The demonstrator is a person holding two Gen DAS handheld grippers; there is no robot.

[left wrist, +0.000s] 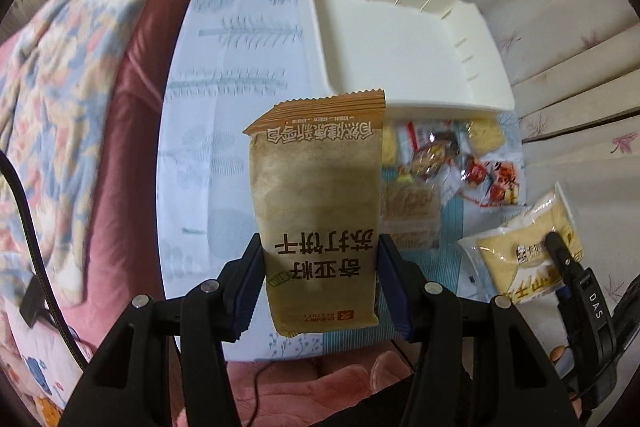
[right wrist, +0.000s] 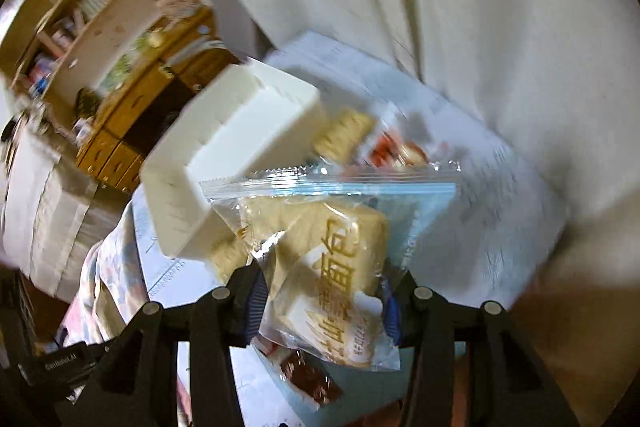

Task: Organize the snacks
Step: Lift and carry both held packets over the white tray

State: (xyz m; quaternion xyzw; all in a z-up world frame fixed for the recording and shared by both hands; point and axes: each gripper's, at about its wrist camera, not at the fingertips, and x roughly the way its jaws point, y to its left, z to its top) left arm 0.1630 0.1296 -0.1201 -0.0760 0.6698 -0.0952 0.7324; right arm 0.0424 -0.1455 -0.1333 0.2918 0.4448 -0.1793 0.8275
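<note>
My left gripper [left wrist: 318,277] is shut on a brown soda cracker packet [left wrist: 316,195] and holds it upright above the table, in front of an empty white tray [left wrist: 404,39]. My right gripper [right wrist: 324,301] is shut on a clear bread packet [right wrist: 332,259] with blue trim; it also shows in the left wrist view [left wrist: 520,251], low on the right with the right gripper [left wrist: 560,255]. The white tray [right wrist: 236,143] lies up and left of the bread in the right wrist view. A heap of small snacks [left wrist: 448,163] lies just in front of the tray.
The table carries a pale blue patterned cloth [left wrist: 232,75]. A pink sofa with a floral blanket [left wrist: 60,99] is on the left. Cream curtains [left wrist: 560,27] hang on the right. Wooden drawers and shelves [right wrist: 120,99] stand behind the table. A dark red snack [right wrist: 308,375] lies under the bread packet.
</note>
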